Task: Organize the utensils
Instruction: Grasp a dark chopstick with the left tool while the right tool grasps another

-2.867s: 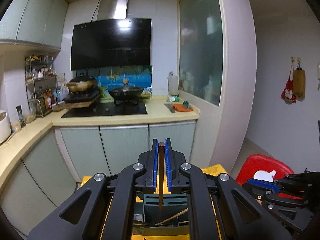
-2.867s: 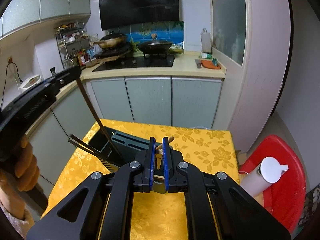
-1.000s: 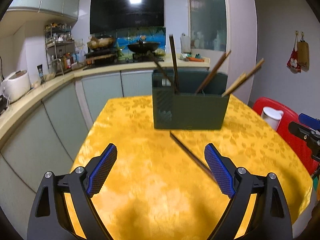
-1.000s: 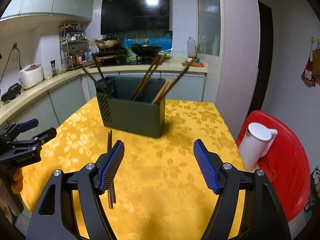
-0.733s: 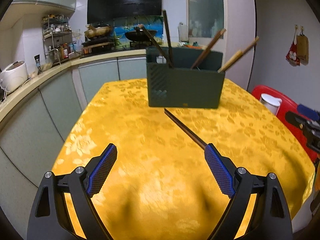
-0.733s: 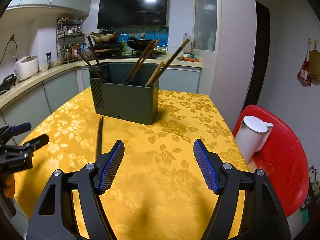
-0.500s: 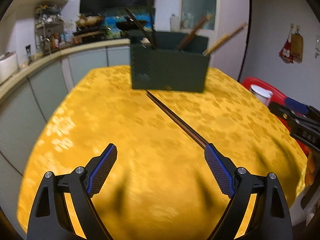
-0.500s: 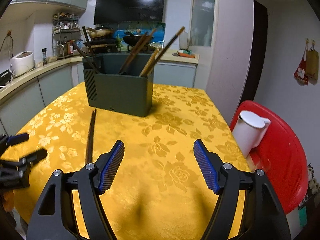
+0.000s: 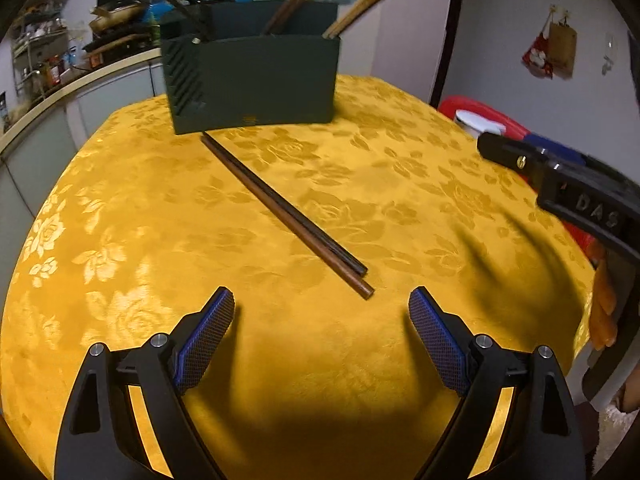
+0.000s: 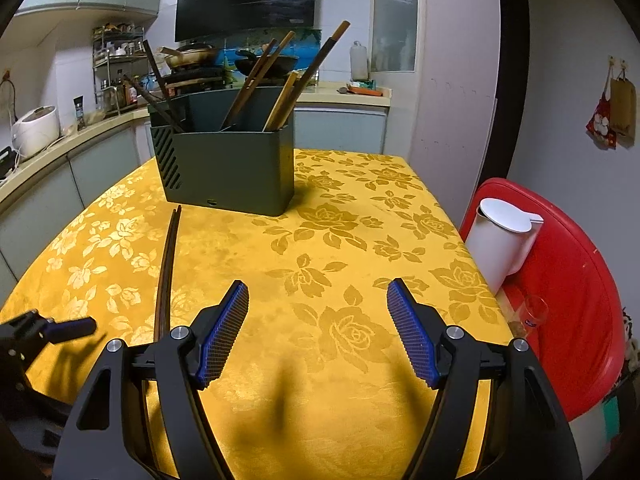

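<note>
A dark green utensil holder (image 9: 252,80) (image 10: 228,168) stands at the far side of the yellow flowered tablecloth, with several chopsticks leaning in it. A pair of dark brown chopsticks (image 9: 286,216) (image 10: 166,272) lies flat on the cloth in front of the holder. My left gripper (image 9: 322,320) is open and empty, low over the cloth, just short of the pair's near ends. My right gripper (image 10: 318,312) is open and empty, to the right of the pair. The right gripper also shows at the right edge of the left wrist view (image 9: 560,176).
A white lidded jug (image 10: 504,240) stands on a red stool (image 10: 568,280) at the table's right edge. A small glass (image 10: 534,312) sits on the stool. Kitchen counters and cabinets (image 10: 80,168) run behind and to the left of the table.
Both grippers have dropped lower and closer to the cloth. The left gripper has come nearer to the lying chopsticks, whose near ends now sit just ahead of its fingers. Both stay open.
</note>
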`<state>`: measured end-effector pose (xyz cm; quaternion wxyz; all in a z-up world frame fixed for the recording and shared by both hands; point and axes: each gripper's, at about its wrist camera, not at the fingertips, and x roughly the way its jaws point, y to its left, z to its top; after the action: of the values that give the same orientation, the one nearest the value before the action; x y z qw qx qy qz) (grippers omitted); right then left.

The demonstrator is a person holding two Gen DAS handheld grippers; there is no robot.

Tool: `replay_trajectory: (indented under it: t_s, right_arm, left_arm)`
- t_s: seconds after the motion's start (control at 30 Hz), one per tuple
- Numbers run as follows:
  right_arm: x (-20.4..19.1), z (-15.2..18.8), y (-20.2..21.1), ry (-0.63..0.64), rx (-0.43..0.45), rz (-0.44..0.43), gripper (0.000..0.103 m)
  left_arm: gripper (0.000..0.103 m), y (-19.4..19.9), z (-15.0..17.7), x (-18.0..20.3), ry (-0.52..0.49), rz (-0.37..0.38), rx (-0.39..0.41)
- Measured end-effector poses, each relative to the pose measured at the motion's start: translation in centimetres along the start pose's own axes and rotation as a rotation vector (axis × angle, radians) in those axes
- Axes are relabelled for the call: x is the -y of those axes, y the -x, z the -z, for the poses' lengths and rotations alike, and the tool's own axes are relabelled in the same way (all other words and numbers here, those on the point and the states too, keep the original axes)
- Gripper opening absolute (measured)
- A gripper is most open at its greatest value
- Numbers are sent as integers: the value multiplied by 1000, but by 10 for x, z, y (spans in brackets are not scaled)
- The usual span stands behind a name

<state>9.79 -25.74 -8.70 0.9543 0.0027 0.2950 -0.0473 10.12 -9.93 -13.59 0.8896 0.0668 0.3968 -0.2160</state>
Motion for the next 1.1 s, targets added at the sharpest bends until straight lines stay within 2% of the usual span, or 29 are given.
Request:
replay_trajectory:
  t_s: [0.13, 0.27, 0.4, 0.73, 0.9, 1.0, 1.1]
  right_arm:
    - [1, 0, -1, 0, -2, -2, 69]
    - [-1, 2, -2, 6, -9, -6, 69]
    - [-4, 4, -3, 13, -14, -13, 69]
    - [-23, 14, -9, 49, -44, -54, 69]
    - [-42, 22, -13, 85, -78, -110, 69]
    - [-54, 26, -16, 112, -96, -140, 69]
    - [-71, 31, -21, 148, -121, -171, 69]
  left_arm:
    - [86, -13, -4, 2, 8, -47, -36]
    - [86, -15, -4, -2, 6, -98, -36]
    - [86, -9, -1, -14, 27, -116, -38]
    - [85, 14, 18, -74, 122, -210, -36]
    - [85, 21, 23, -103, 171, -258, -29]
    - [80, 26, 24, -116, 209, -265, -23]
    - [75, 28, 25, -116, 201, -250, -7]
